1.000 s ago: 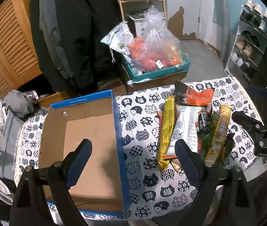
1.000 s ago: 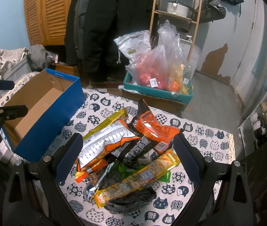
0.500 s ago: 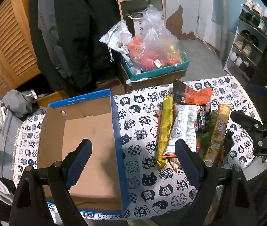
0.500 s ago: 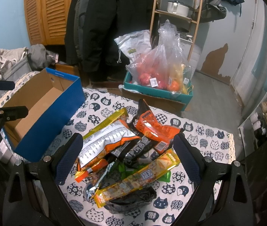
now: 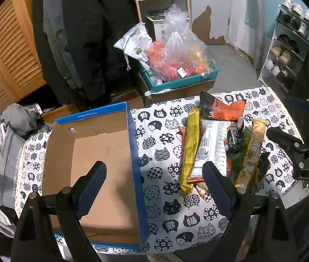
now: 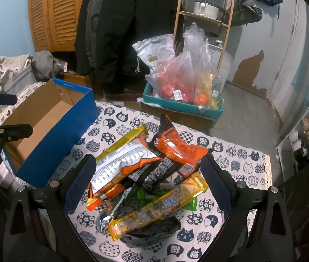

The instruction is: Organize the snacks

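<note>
Snack packets in crinkly foil lie heaped beside an empty blue cardboard box; none sorted yet. Left gripper and right gripper gape wide, holding nothing.

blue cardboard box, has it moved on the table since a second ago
No. The blue cardboard box sits at the same spot on the cat-print tablecloth in the right wrist view.

Probably home entryway — coats, shoe rack
</note>
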`<state>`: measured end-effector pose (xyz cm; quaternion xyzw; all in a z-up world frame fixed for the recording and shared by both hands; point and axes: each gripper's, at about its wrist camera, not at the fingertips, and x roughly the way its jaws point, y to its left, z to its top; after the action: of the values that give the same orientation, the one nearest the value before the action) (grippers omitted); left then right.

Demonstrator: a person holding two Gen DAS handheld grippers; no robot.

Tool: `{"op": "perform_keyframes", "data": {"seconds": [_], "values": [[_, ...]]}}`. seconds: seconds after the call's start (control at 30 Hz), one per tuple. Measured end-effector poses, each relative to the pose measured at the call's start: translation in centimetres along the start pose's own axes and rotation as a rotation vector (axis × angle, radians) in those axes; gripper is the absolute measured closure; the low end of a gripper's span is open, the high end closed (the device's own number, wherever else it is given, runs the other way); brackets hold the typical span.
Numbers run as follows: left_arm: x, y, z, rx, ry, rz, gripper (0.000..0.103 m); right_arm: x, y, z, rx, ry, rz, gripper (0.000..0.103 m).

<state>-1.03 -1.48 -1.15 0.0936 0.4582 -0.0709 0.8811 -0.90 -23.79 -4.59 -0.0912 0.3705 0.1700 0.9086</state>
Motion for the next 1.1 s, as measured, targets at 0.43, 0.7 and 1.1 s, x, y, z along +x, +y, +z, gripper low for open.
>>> {"op": "perform_keyframes", "data": {"seconds": [0.43, 0.7, 1.1], "values": [[0.1, -0.1, -0.1, 0.002, 0.002, -0.001, 0.012, 0.0, 0.0, 0.1, -0.001, 0.004, -0.003, 0.008], [1.0, -1.6, -0.4, 0.040, 0.019, -0.013, 0.012, 0.3, -1.5, -0.8, 0.019, 0.039, -0.041, 0.008], [4.3, -4.5, -1.8, 0.123, 0.122, -0.075, 0.012, 3.0, -5.0, -4.8, 0.225, 0.264, -0.078, 0.008]]}}
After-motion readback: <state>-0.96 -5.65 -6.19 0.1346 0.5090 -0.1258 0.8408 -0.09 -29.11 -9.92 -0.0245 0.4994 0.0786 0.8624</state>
